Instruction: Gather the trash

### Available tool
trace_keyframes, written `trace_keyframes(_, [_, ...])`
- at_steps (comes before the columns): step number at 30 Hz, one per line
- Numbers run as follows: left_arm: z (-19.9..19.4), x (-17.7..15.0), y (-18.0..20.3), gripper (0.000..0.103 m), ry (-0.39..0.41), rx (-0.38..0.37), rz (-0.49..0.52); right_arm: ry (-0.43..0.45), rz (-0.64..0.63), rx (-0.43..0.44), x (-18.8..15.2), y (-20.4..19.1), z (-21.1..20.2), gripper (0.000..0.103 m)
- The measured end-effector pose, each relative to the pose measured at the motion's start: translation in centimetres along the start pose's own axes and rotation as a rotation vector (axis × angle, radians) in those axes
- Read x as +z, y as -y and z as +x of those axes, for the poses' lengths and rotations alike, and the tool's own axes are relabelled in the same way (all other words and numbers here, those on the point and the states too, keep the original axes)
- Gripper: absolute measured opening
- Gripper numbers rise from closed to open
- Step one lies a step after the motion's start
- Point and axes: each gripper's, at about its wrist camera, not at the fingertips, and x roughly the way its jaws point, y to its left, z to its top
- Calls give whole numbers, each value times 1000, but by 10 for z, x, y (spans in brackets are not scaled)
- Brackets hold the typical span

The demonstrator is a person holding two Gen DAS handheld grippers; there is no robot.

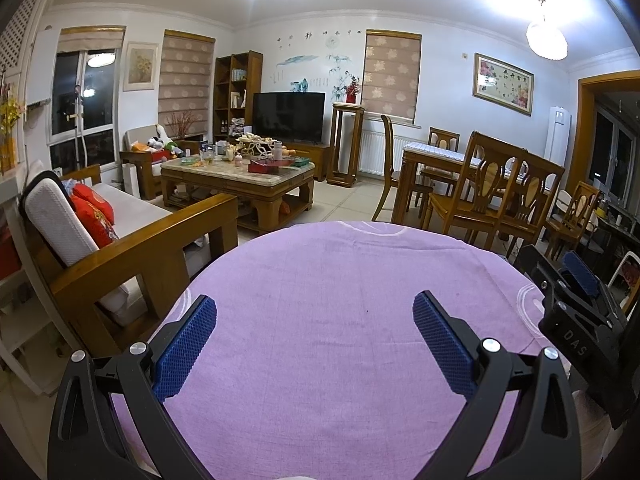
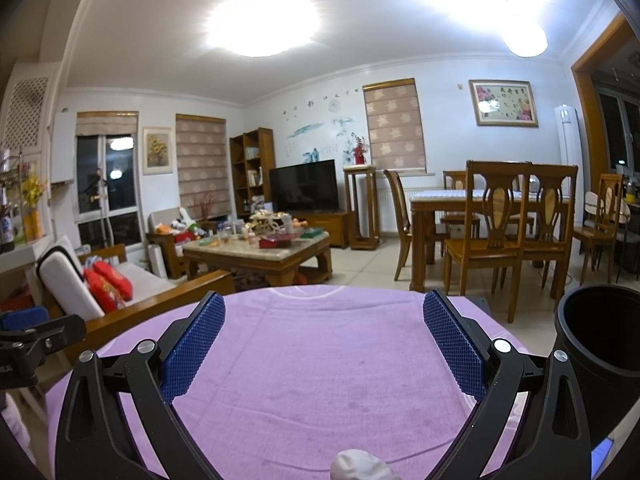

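Note:
A round table with a purple cloth (image 1: 328,300) fills the lower half of both views, also in the right wrist view (image 2: 320,360). My left gripper (image 1: 316,312) is open and empty above the cloth. My right gripper (image 2: 324,312) is open and empty above the cloth, and shows at the right edge of the left wrist view (image 1: 576,300). A black cylindrical bin (image 2: 604,352) stands at the table's right edge, just right of my right gripper. A crumpled white wad (image 2: 360,466) lies on the cloth at the bottom edge, close under my right gripper.
A wooden sofa with red cushions (image 1: 120,240) stands left of the table. A cluttered coffee table (image 1: 240,176) sits beyond it, before a TV (image 1: 288,116). A dining table with wooden chairs (image 1: 488,192) stands to the right.

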Motion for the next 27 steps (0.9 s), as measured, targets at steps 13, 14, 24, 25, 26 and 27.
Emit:
trace_keyframes(13, [1,-1,-4,98,-6,-2,2,0,2,0,1,0,0,98])
trace_keyframes(14, [2,-2,-4,98,-6,-2,3,0,2,0,1,0,0,98])
trace_keyframes(24, [3,-8,-8,98,13,-13,15,-1,2,-1,2,0,0,98])
trace_keyframes(25, [3,-9,-10,98,11,-10,14,-2,3,-1,2,0,0,98])
trace_keyframes(26, [4,-8,-11,98,6,-9,12,-2,2,0,2,0,0,98])
trace_keyframes(27, [6,-7,-12,98,0,-10,8,-2,2,0,2,0,0,98])
